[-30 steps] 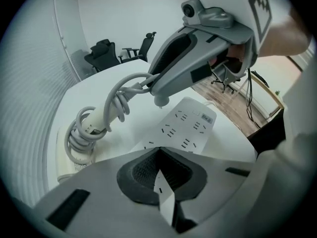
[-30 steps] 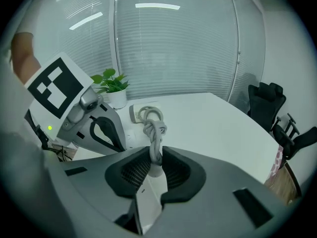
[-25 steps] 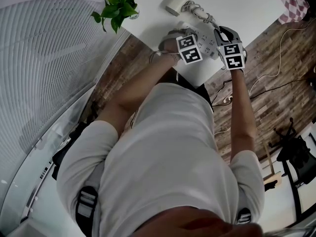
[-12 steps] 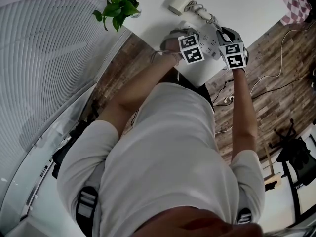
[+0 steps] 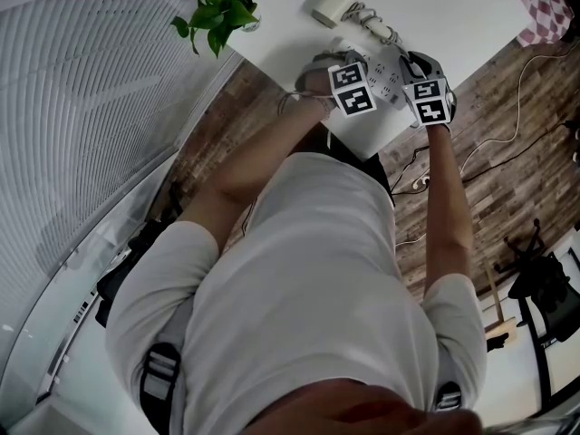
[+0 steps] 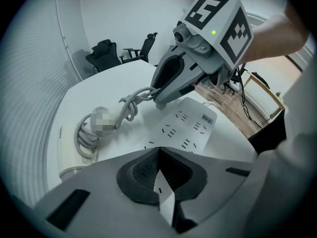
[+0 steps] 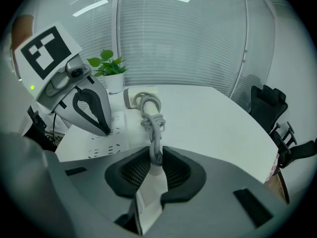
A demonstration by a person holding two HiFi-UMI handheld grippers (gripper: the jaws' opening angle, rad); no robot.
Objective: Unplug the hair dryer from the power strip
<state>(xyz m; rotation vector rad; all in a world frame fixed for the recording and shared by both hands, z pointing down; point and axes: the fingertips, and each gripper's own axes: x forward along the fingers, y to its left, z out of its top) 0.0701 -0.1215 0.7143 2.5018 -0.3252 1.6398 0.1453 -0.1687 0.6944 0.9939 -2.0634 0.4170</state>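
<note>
As cord (image 7: 150,114) twists away, right claw (image 7: 154,152) grips plug (image 7: 149,190).

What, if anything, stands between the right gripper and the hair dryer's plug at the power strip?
Nothing visible does. The right gripper has its jaws closed on the white plug, whose grey cord runs out ahead. The left gripper sits on the power strip off to the side, clear of the plug.
</note>
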